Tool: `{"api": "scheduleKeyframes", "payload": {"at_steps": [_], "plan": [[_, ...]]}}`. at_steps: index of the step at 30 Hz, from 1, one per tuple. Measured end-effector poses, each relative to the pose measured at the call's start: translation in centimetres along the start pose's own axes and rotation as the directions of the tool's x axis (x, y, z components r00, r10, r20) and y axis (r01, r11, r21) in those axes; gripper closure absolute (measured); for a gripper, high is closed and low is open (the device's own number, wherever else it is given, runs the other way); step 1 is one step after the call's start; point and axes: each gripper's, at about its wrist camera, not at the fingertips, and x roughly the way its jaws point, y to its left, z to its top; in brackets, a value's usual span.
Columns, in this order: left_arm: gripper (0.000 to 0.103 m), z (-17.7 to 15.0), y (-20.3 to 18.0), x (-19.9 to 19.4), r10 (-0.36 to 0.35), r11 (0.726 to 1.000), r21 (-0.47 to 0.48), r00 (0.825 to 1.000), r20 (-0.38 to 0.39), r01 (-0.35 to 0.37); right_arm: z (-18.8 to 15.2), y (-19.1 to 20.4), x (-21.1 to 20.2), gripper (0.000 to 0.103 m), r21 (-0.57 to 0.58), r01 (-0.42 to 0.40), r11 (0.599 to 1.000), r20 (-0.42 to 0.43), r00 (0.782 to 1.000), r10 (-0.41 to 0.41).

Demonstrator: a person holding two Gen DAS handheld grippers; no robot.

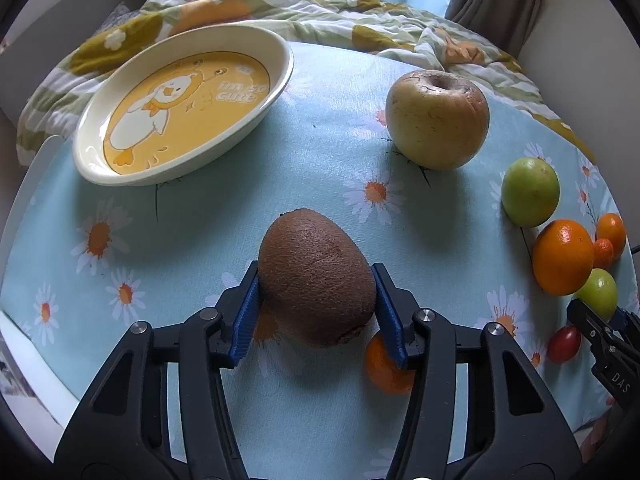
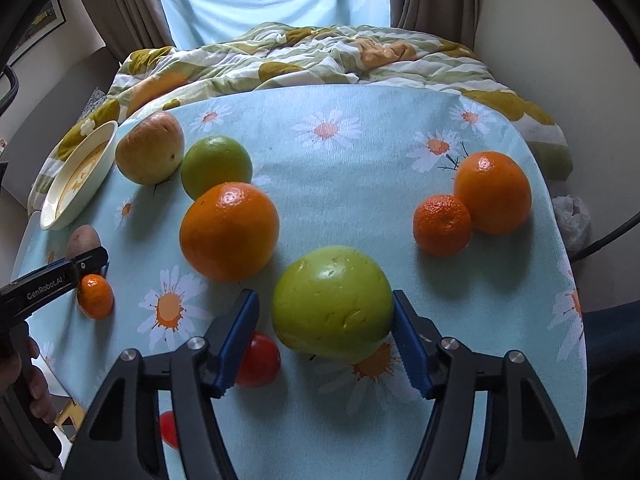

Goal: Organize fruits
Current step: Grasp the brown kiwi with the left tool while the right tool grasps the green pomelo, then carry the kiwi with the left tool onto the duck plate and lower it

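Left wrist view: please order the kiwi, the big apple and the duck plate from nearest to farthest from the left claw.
1. The kiwi: right between the fingers of the left claw, both pads against it.
2. The big apple: farther back, to the right.
3. The duck plate: back left; its near rim looks about as far as the apple, so these two are too close to call.

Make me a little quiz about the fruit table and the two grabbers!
1. True or false: the duck plate is piled with oranges.
2. What sits between the left gripper pads? A) kiwi B) apple C) tomato
3. Fill in: the round fruit in front of the right gripper is ____ in colour.
Key: 1 false; 2 A; 3 green.
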Motion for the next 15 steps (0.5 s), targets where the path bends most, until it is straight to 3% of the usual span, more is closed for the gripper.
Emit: {"api": "scheduleKeyframes", "payload": {"at_steps": [8, 15], "plan": [[0.048, -0.03, 0.06, -0.16, -0.007, 1.0, -0.002, 1.0, 0.01, 0.007, 0.2, -0.29, 0.4, 0.051, 0.004, 0.001, 1.0, -0.004, 1.0, -0.001], [0.049, -0.12, 0.23, -0.36, -0.01, 1.0, -0.012, 1.0, 0.02, 0.011, 0.19, -0.36, 0.53, 0.051, 0.011, -0.006, 1.0, 0.001, 1.0, 0.006]]}}
